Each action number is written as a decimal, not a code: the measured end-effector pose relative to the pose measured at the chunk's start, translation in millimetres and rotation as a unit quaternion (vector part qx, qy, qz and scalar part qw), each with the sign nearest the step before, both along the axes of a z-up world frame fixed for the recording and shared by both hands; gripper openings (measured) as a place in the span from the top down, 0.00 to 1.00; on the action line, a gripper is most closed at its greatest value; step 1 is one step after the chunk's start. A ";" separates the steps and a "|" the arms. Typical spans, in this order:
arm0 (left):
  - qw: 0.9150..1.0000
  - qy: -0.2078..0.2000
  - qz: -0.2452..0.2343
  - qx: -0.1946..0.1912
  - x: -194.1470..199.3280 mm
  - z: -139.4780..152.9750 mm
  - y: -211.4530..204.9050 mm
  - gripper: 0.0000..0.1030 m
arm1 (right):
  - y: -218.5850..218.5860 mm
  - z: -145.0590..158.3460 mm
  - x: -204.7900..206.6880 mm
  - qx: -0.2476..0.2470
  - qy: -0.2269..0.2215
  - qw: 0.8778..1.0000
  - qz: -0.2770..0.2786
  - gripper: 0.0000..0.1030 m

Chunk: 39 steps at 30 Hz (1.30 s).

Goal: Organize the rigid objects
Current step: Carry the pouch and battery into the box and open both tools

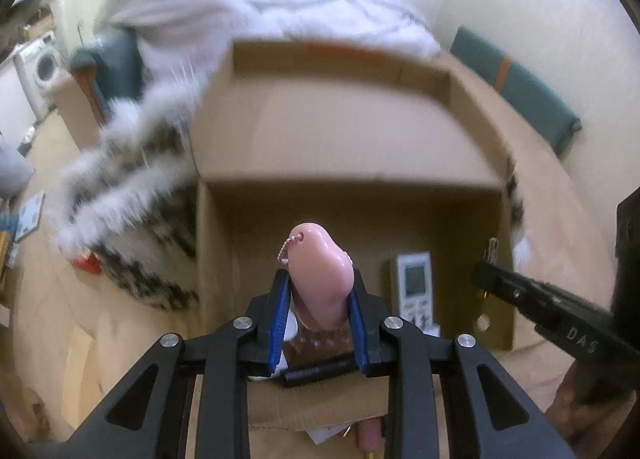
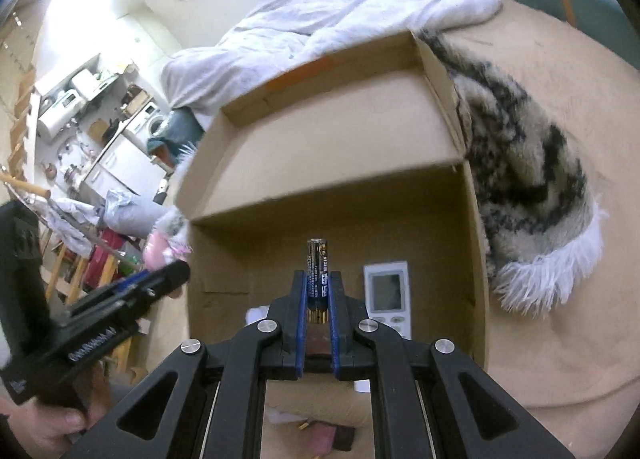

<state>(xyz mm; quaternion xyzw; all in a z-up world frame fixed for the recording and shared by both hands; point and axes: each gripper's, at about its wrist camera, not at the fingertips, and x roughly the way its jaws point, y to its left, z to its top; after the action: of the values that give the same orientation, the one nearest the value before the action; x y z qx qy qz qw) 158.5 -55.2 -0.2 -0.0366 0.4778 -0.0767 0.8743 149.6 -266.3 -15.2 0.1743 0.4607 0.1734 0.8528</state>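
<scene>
My left gripper (image 1: 320, 291) is shut on a smooth pink keychain charm (image 1: 322, 271) with a small bead chain, held above the open cardboard box (image 1: 344, 139). My right gripper (image 2: 318, 287) is shut on a dark blue battery (image 2: 317, 271), which stands upright between the blue pads over the same box (image 2: 332, 147). A white remote control (image 1: 416, 287) (image 2: 388, 295) lies flat on the box floor toward the right. The left gripper shows at the left of the right wrist view (image 2: 160, 279), and the right gripper shows at the right edge of the left wrist view (image 1: 488, 279).
The box rests on a tan bed cover (image 2: 560, 319) beside a black-and-cream fringed blanket (image 2: 532, 195) and a white duvet (image 2: 340, 7). A teal headboard (image 1: 516, 87) stands at the back right. Small items lie under the grippers in the box. Shelves and a washing machine (image 1: 44, 63) stand far left.
</scene>
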 end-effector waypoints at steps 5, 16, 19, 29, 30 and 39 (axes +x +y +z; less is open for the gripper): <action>0.999 0.032 -0.014 0.018 4.1 -36.9 -5.5 0.76 | 9.5 -26.8 4.3 -0.021 0.026 0.999 0.011 0.90; 0.997 0.058 -0.004 0.047 10.2 -64.9 -3.8 0.76 | 27.7 -57.2 17.9 -0.066 0.074 0.995 0.030 0.90; 0.997 0.056 -0.003 0.053 10.3 -66.4 -4.9 0.76 | 28.8 -64.8 20.2 -0.067 0.088 0.993 0.030 0.90; 0.997 0.057 -0.012 0.057 11.9 -74.8 -11.3 0.76 | 38.2 -70.0 21.5 -0.074 0.095 0.992 0.037 0.90; 0.997 0.056 -0.014 0.058 11.6 -75.3 -11.6 0.76 | 37.0 -70.2 22.4 -0.073 0.096 0.992 0.036 0.90; 0.997 0.020 -0.011 0.073 0.4 -52.9 -22.0 0.37 | 33.1 -63.0 22.7 -0.055 0.087 0.994 0.025 0.67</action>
<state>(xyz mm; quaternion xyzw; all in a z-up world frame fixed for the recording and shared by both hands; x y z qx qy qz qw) 158.9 -77.1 -53.0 0.0308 0.4996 -0.0504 0.8643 172.4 -233.2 -78.2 0.1302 0.5458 0.1533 0.8134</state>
